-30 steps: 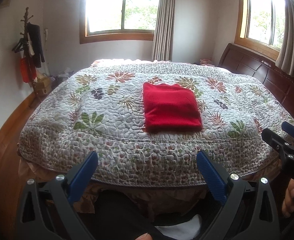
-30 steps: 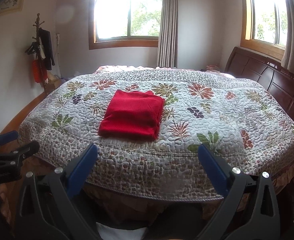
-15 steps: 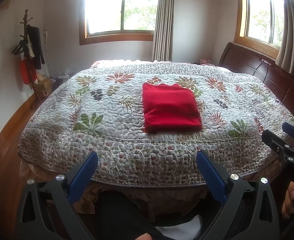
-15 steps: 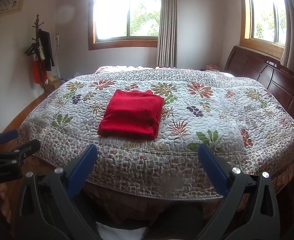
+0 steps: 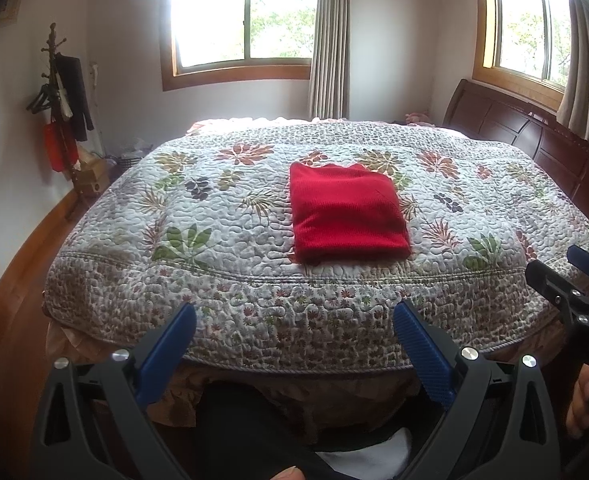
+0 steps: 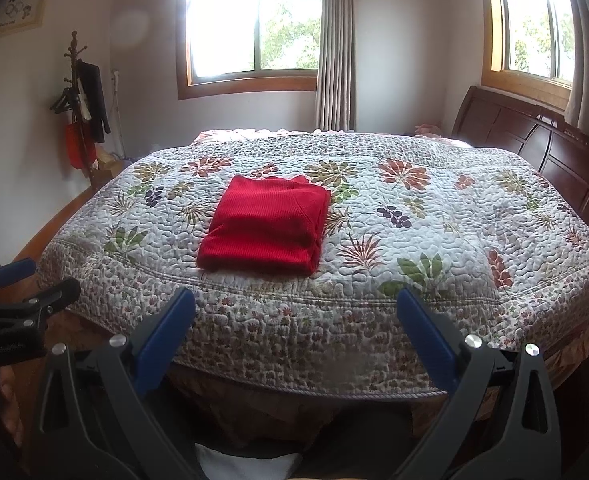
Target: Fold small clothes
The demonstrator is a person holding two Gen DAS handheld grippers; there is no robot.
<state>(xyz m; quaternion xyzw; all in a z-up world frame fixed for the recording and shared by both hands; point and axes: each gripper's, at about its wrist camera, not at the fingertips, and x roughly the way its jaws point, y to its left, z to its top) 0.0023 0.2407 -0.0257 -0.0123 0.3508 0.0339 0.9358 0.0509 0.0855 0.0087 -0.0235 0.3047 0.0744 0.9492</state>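
Here, in the left wrist view, your left tool [image 5: 294, 332] hangs released, its blue fingers spread wide and empty, short of the foot of the bed [image 5: 134, 216]. The red garment [image 5: 346, 212] lies on the quilt near the bed's near edge, a little to the right of centre, already folded into a squarish packet. It looks like soft knit: light, limp, likely to sag and spill open if you lift it by one corner, so take it low along the thick near fold, one tool at each near corner. Its slightly longer side runs away from you toward the window, with what seems a wavy hem or collar at the far end. Your right tool [image 5: 566, 280] shows at the right margin, clear of the cloth. In the right wrist view, the right tool [image 6: 294, 328] is likewise spread and holding nothing. The garment [image 6: 266, 224] sits left of centre, its stacked layers showing along the right edge.
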